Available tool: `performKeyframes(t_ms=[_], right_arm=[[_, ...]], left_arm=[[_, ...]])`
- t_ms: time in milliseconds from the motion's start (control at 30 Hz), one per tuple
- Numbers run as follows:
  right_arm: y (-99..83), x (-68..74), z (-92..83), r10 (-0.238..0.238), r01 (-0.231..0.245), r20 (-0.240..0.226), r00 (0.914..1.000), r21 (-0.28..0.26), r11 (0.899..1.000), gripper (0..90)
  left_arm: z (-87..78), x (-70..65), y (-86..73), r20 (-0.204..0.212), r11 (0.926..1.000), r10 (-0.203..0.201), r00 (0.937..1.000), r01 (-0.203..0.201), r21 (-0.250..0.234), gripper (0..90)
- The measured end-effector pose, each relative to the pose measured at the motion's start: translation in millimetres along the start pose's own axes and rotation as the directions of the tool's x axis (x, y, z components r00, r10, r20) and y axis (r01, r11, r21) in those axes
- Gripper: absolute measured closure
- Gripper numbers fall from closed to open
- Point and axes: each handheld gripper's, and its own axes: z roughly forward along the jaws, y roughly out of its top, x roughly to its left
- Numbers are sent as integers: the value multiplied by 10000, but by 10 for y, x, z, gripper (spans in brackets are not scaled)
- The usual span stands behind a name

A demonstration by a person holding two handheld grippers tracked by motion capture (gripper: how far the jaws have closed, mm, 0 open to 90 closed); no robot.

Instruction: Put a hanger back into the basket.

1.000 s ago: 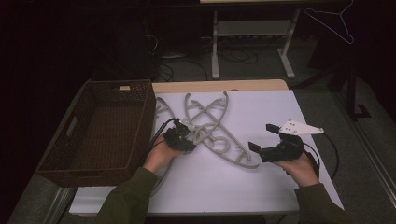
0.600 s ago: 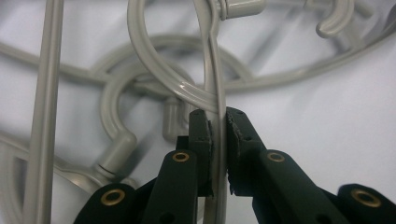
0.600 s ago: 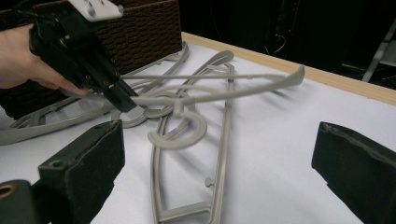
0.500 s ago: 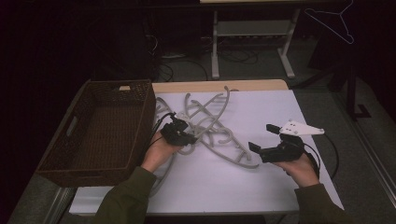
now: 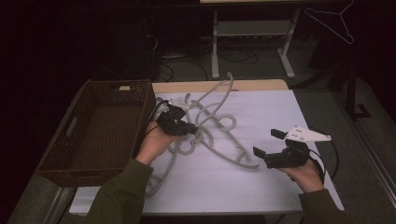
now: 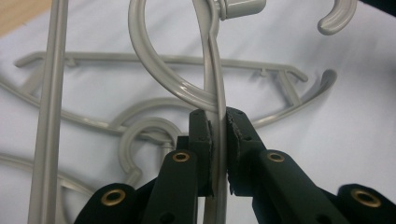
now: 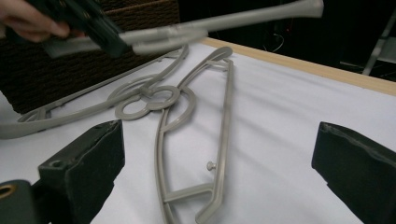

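Left gripper (image 5: 187,127) pinching the thin neck of a grey plastic hanger (image 6: 215,100), lifted above the tabletop (image 5: 261,186) near the wicker basket (image 5: 93,135) at its left edge, other grey hangers (image 5: 219,140) lying mid-tabletop, right gripper (image 5: 266,143) spread wide, empty, near the right edge

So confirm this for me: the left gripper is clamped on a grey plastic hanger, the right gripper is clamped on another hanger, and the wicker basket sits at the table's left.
One thing is wrong: the right gripper holds nothing. The right gripper view shows its jaws wide apart, with a hanger lying flat on the table between and beyond them. The left gripper is indeed clamped on a grey hanger, and the wicker basket sits at the left.
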Motion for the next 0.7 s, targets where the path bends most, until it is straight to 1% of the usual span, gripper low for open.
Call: performKeyframes(t_ms=[33, 67, 133, 167, 200, 233, 267, 300, 333, 367, 400, 433, 467, 500, 533, 567, 600, 667, 700], right_arm=[[-20, -10, -19, 5, -5, 28, 10000, -13, 10000, 21], [-20, -10, -19, 5, -5, 28, 10000, -13, 10000, 21], [-35, -11, -35, 57, -57, 29, 10000, -106, 9999, 21], [-39, -10, -41, 55, -54, 17, 10000, -173, 9998, 21], [-39, -10, -41, 55, -54, 17, 10000, -173, 9998, 21], [-33, 2, -45, 128, -127, 25, 9999, -171, 9998, 21], [-30, 1, -42, 71, -70, 24, 10000, -223, 9997, 21], [-29, 5, -40, 50, -49, 17, 10000, -253, 9997, 21], [-27, 11, -37, 37, -37, 9, 10000, -262, 9997, 21], [-27, 11, -37, 37, -37, 9, 10000, -262, 9997, 21], [-27, 18, -32, 52, -52, -1, 10000, -263, 9996, 21], [-30, 31, -16, 13, -14, -32, 10000, -277, 9996, 21], [-30, 31, -16, 13, -14, -32, 10000, -277, 9996, 21], [-32, 40, -5, 11, -12, -55, 10000, -252, 9997, 21], [-32, 40, -5, 11, -12, -55, 10000, -252, 9997, 21], [-31, 43, 1, 7, -8, -56, 10000, -253, 9997, 21], [-31, 43, 1, 7, -8, -56, 10000, -253, 9997, 21], [-29, 45, 6, -24, 22, -62, 10000, -275, 9996, 21], [-30, 44, 13, -42, 41, -37, 10000, -253, 9997, 21]], left_arm=[[-69, 3, 47, -65, 10000, 71, 10000, -70, 13, 820], [-69, 3, 47, -65, 10000, 71, 10000, -70, 13, 820], [-151, 20, 87, 9, 10000, 59, 10000, -59, -47, 820], [-208, 26, 111, 54, 9998, -64, 10000, 65, -187, 820], [-208, 26, 111, 54, 9998, -64, 10000, 65, -187, 821], [-288, 41, 133, 26, 9998, -37, 10000, 37, -213, 821], [-322, 48, 137, 34, 9999, -2, 10000, 2, -126, 821], [-352, 48, 142, 45, 9997, -80, 10000, 81, -235, 821], [-389, 49, 145, 45, 9998, -72, 10000, 73, -191, 821], [-389, 49, 145, 45, 9998, -72, 10000, 73, -191, 821], [-418, 44, 150, 15, 9996, -115, 9999, 115, -260, 821], [-499, 50, 159, -100, 9999, -20, 9999, 19, -106, 821], [-499, 50, 159, -100, 9999, -20, 9999, 19, -106, 821], [-579, 69, 167, -160, 9999, -66, 9999, 64, -115, 821], [-579, 69, 167, -160, 9999, -66, 9999, 64, -115, 821], [-666, 88, 171, -238, 9999, -41, 9997, 37, -147, 821], [-666, 88, 171, -238, 9999, -41, 9997, 37, -147, 821], [-755, 113, 166, -331, 9997, 15, 9995, -23, -235, 821], [-805, 127, 157, -358, 9995, -32, 9994, 20, -329, 821]])
